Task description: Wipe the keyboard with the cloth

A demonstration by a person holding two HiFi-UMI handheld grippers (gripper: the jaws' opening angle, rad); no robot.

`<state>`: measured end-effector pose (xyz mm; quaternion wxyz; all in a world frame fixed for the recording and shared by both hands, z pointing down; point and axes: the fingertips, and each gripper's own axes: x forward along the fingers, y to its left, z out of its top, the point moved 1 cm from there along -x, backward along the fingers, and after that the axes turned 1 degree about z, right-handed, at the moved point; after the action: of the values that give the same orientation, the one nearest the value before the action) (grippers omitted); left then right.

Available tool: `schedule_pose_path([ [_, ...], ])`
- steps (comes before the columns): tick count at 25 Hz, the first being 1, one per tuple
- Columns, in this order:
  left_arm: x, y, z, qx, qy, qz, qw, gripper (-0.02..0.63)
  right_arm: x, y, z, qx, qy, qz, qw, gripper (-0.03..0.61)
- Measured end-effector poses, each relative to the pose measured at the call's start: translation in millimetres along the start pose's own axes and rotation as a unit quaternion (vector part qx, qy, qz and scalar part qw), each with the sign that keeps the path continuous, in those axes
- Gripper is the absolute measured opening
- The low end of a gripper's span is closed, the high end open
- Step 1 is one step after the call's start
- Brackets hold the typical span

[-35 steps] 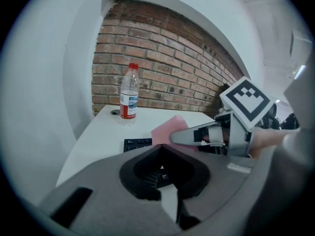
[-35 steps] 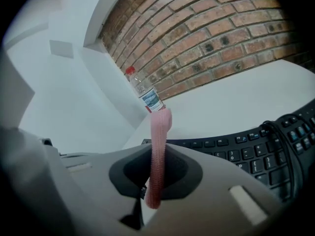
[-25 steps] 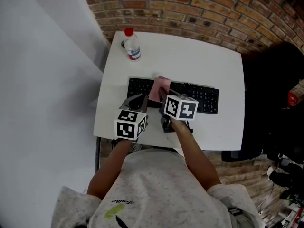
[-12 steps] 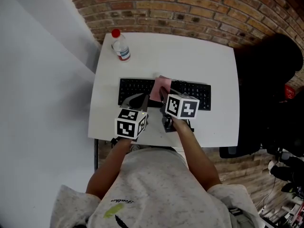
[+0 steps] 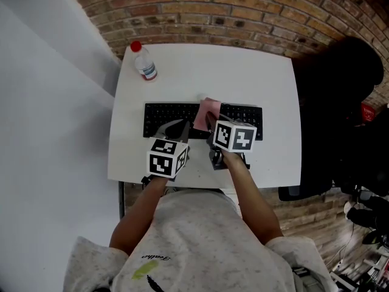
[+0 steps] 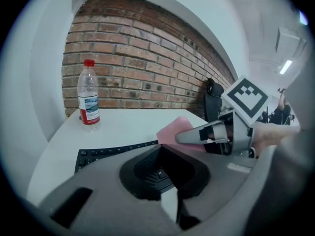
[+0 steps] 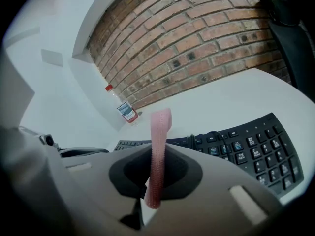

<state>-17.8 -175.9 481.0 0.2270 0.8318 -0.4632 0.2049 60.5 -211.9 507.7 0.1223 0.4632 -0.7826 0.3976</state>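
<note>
The right gripper is clenching its jaws on a thin pink cloth, which is sticking up edge-on from between them and reaching out over the flat black keyboard just ahead of them. Just beside it, the left gripper is keeping its jaws pressed together on nothing, with the keyboard's nearer keys showing right beneath them. The wiping step seems to be under way at the keyboard's middle. To do it well, the cloth's free end probably wants lowering flat onto the keys, then drawing along the rows under light pressure so the keyboard is not sliding on the white worktop; the empty jaws could be steadying its near edge. Well beyond the left jaws, a clear plastic bottle with a red cap is standing.
</note>
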Motion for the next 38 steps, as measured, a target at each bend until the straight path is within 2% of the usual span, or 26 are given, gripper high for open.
schedule_pose_path([
  [13, 21, -26, 4, 0.004, 0.002, -0.011, 0.9999, -0.005, -24, -41, 8, 0.014, -0.006, -0.018, 1.000, 0.009],
  [29, 51, -63, 6, 0.012, 0.019, -0.024, 0.9994, -0.006, -57, -92, 22, 0.056, -0.034, -0.014, 0.998, 0.017],
  [38, 64, -75, 14, 0.017, 0.020, -0.031, 0.9992, -0.005, -64, -113, 25, 0.059, -0.037, -0.015, 0.997, 0.020],
])
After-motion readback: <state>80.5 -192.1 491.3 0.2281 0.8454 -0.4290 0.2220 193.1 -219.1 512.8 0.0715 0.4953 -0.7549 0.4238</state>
